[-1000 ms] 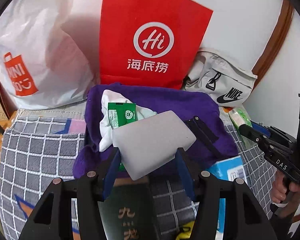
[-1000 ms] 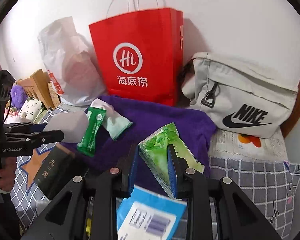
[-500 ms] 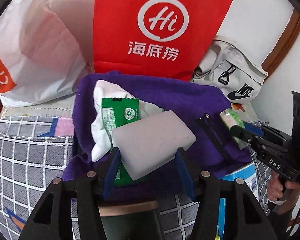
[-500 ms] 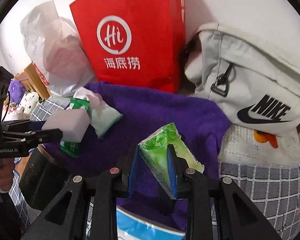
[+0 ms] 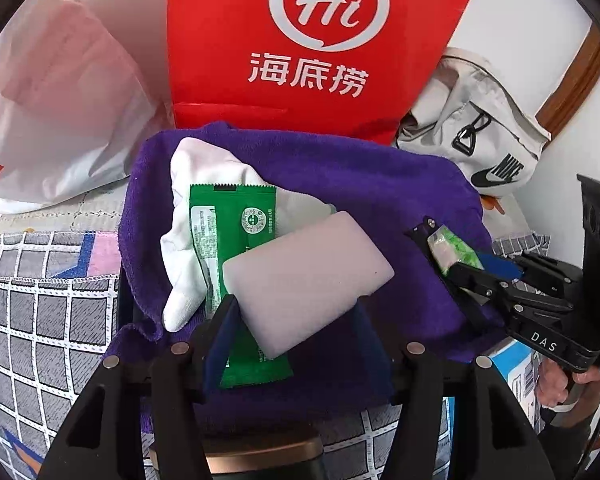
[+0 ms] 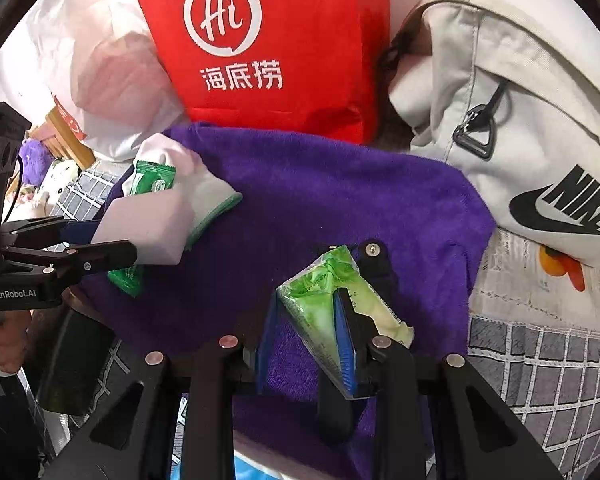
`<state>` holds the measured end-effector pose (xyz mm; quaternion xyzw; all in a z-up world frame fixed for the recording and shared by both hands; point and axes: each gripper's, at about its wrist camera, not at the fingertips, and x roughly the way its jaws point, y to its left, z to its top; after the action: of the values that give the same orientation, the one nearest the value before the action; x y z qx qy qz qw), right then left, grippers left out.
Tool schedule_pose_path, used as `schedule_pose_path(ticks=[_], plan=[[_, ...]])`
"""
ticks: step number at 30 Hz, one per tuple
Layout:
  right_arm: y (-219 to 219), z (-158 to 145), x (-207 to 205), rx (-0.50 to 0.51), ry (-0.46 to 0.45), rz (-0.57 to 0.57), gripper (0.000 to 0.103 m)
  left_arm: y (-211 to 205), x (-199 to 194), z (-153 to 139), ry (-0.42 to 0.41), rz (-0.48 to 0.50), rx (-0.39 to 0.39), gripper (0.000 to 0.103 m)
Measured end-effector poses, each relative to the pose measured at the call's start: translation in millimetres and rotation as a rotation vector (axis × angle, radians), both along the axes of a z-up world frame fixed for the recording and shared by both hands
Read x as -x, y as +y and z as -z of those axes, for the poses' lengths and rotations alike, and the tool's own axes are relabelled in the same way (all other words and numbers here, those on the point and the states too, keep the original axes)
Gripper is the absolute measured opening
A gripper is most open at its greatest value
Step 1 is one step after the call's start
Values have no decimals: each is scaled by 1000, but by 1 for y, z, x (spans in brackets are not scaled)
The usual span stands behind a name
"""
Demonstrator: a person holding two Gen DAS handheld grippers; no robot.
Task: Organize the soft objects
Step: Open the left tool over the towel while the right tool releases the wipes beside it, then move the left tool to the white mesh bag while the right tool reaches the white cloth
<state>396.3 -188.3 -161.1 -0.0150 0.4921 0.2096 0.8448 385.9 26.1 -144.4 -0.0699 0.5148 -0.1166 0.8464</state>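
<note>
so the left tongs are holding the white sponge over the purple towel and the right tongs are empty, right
Not quite. The right tongs are not empty: they are shut on a green tissue pack, as the right wrist view shows. The rest stands: the left tongs hold the white sponge over the purple towel.

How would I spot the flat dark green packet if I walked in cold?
Find the tall red paper bag against the wall; a purple towel lies in front of it. On the towel's left part, over a white cloth, lies the flat dark green packet, printed with a round seal, unlike the paler green tissue pack in the right gripper.
</note>
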Motion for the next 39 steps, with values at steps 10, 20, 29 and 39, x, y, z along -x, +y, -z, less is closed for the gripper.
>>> schedule_pose_path(ticks=[10, 20, 29, 39], plan=[[6, -9, 8, -47, -24, -25, 65, 0, 2, 4, 38, 5, 44, 69], [2, -53, 55, -80, -119, -5, 72, 13, 41, -28, -25, -36, 7, 70], [15, -67, 132, -122, -118, -24, 72, 33, 110, -56, -101, -76, 0, 70], [-4, -64, 227, -91, -124, -3, 62, 62, 192, -50, -110, -148, -38, 70]])
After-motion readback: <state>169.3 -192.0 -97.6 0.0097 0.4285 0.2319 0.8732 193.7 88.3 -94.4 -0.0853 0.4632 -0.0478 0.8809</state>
